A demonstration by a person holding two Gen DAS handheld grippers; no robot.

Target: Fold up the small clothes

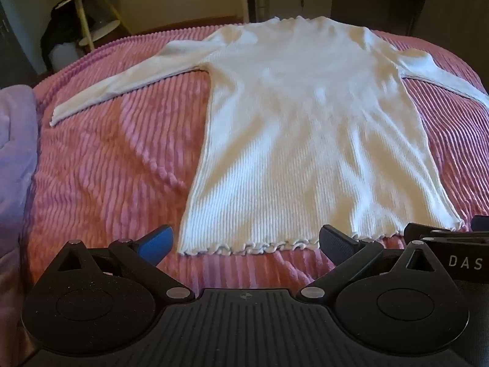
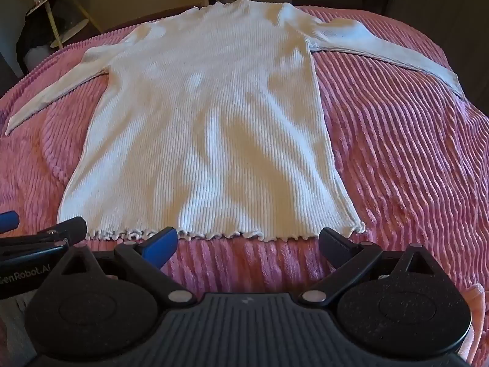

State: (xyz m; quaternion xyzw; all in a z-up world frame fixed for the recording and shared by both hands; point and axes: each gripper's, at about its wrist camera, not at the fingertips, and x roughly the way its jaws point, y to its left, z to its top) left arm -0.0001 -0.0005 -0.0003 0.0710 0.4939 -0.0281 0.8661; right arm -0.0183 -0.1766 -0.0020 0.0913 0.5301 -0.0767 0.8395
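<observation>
Folding hasn't begun: the white ribbed top [image 1: 305,128] lies flat on the bed [image 1: 107,168]. My left claw [image 1: 244,241] and right claw [image 2: 247,241] gape empty; next, pinch the hem [image 2: 214,234].

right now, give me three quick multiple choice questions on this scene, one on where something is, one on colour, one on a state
1. Where does the white top's frilled hem lie?
A. at the far edge of the bed
B. nearest the grippers
C. hanging over the side of the bed

2. What colour is the ribbed cover under the top?
A. pink
B. green
C. grey

3. How is the top lying?
A. rolled into a ball
B. folded in half
C. spread flat with both sleeves out

Answers:
1 B: the frilled hem lies just ahead of the open left gripper and the open right gripper.
2 A: the ribbed cover is pink.
3 C: the white top lies flat, with one sleeve out to the left and the other sleeve out to the right.
</observation>
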